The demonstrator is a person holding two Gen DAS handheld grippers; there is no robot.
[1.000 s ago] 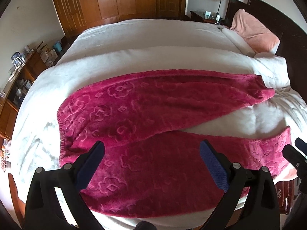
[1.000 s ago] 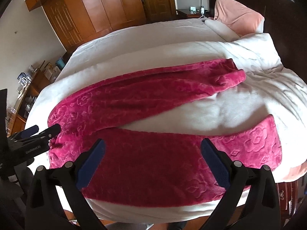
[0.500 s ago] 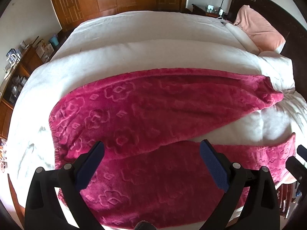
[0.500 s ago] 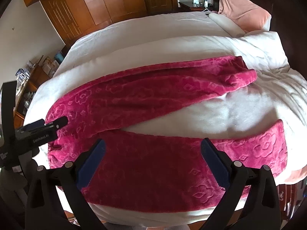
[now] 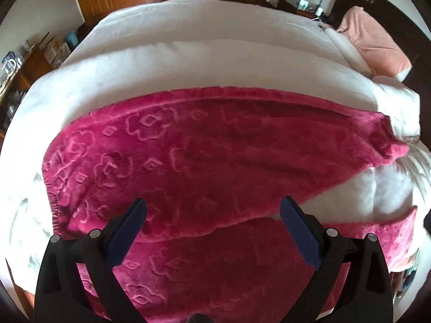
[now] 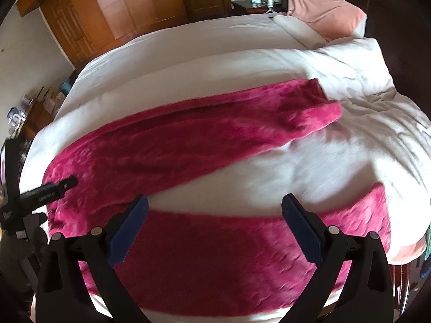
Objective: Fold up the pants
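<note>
Left claw point(image 5: 212, 210): spread wide, holding nothing; blue pads point(image 5: 126, 231) hang over the pants, no contact visible.
Right claw point(image 6: 214, 208): spread wide, holding nothing; it hangs over the near leg, with the gap between the legs just beyond its tips.
Left claw in the right view point(image 6: 60, 185): its black tip shows at the left edge, over the waist end.
Pants point(image 5: 204, 161): magenta fleece with embossed flowers, spread flat across the bed, waist to the left, legs running right and splayed in a V.
Far leg point(image 6: 215, 132): angles up to the right; its cuff is rumpled against the duvet.
Near leg point(image 6: 229, 247): lies along the bed's near edge, under both claws.
Bed point(image 5: 215, 43): white cover, bare between the legs.
Duvet point(image 6: 355, 62): white, bunched at the right.
Pillow point(image 5: 374, 45): pink, at the far right by the dark headboard.
Wardrobe point(image 6: 107, 8): wooden, beyond the bed.
</note>
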